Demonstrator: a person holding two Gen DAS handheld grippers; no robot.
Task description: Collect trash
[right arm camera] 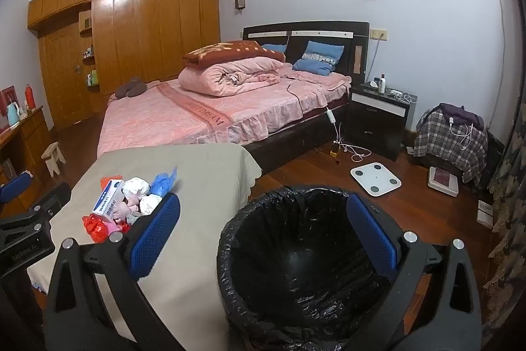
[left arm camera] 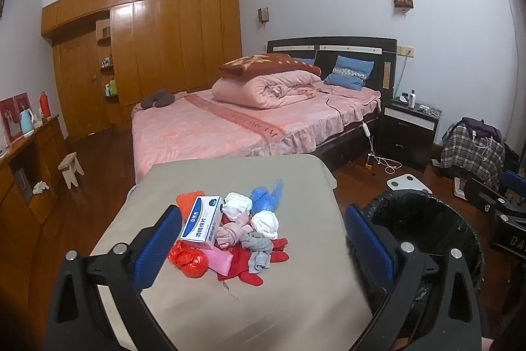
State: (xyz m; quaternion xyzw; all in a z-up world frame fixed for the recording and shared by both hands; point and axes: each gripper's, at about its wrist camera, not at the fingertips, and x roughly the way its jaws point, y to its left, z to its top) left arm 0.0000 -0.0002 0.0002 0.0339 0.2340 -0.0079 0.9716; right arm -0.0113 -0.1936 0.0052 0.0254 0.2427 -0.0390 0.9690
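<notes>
Item 1: heap of trash (left arm camera: 230,236), lying on a beige-covered table (left arm camera: 279,301). Contents: 1 white-and-blue box (left arm camera: 200,222), 2 white crumpled wads (left arm camera: 264,222), 1 blue plastic bag (left arm camera: 264,196), 1 red crinkled bag (left arm camera: 189,259), plus pink, grey and red soft pieces.

Item 2: bin with black liner (right arm camera: 305,262), standing on the floor just beside the table's right edge; appears empty.

Item 3: left gripper (left arm camera: 263,249), fingers spread wide, nothing between them, aimed straight at the heap (the nearer tool). The box's long axis runs roughly along the gripper's line of sight.

Item 4: right gripper (right arm camera: 263,239), likewise spread and empty, poised over the bin; heap lies to its left.
</notes>
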